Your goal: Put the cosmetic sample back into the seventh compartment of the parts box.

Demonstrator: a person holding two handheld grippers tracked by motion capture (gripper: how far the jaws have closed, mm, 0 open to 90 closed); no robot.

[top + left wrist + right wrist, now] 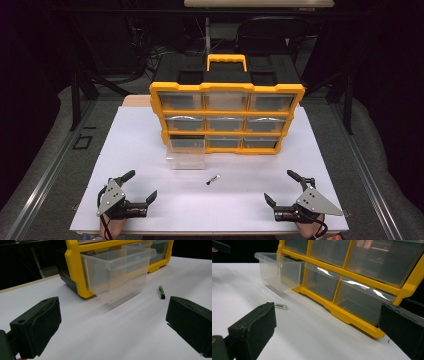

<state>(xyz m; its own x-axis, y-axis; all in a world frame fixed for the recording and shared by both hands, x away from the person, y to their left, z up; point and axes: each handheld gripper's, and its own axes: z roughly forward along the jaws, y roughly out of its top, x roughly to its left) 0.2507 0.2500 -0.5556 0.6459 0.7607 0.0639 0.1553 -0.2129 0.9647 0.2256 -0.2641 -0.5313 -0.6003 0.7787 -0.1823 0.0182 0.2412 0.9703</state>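
— Where did you have your tools at that point?

— Both low at the near edge of the white surface [150, 150]. My left tool [138, 186] sat near the left corner, jaws spread wide, nothing between them. My right tool [283, 186] sat near the right corner, likewise released and empty.

— And the small piece?

— A short dark pin [213, 179] lay flat on the surface, between the two tools and a little farther out, apart from both. From the left gripper view it lay just right of the drawer [117, 272].

— Which drawer?

— The clear one, bottom row, left end of the yellow organizer [227, 117]. It stood pulled out toward me, front lip over the surface. I could not tell whether it held anything. The other drawers sat pushed in.
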